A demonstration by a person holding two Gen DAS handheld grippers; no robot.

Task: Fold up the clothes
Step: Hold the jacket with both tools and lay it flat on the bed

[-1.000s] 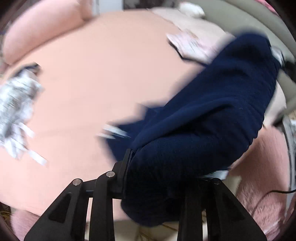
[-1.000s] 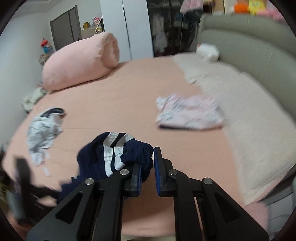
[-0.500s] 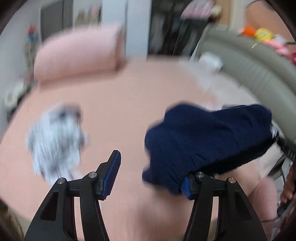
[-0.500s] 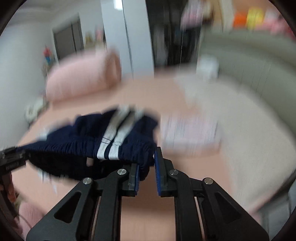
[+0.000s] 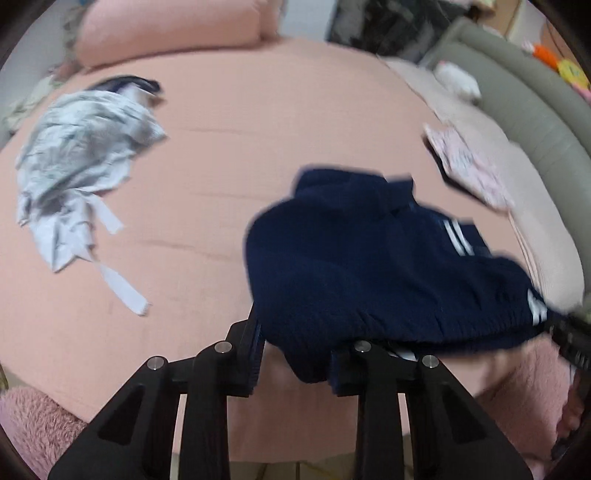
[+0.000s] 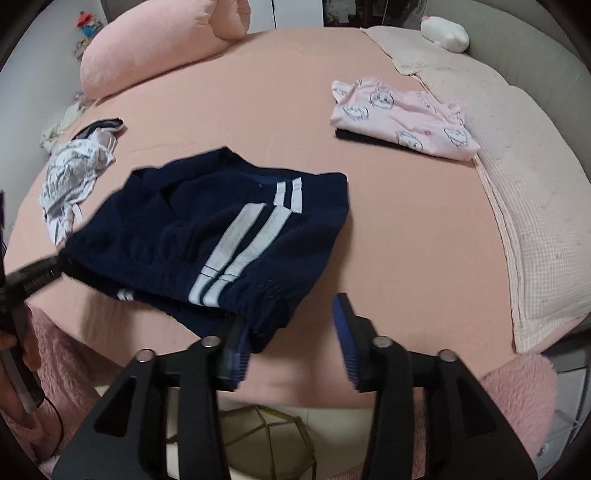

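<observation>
Navy shorts with white stripes lie on the pink bed near its front edge, also in the left wrist view. My right gripper is open at the waistband's right corner; the cloth rests against its left finger. My left gripper is open at the waistband's left corner, with a fold of cloth hanging between its fingers. A crumpled grey-white garment lies at the left, also in the right wrist view. A folded pink printed garment lies at the back right.
A pink bolster pillow lies at the back left. A cream blanket runs along the right side by the grey headboard. A white soft toy sits at the back. A fuzzy pink rug lies below the bed edge.
Both grippers lowered the navy shorts from mid-air onto the bed. The right gripper has opened and let go. The left gripper opened earlier and now stands at the waistband corner.
</observation>
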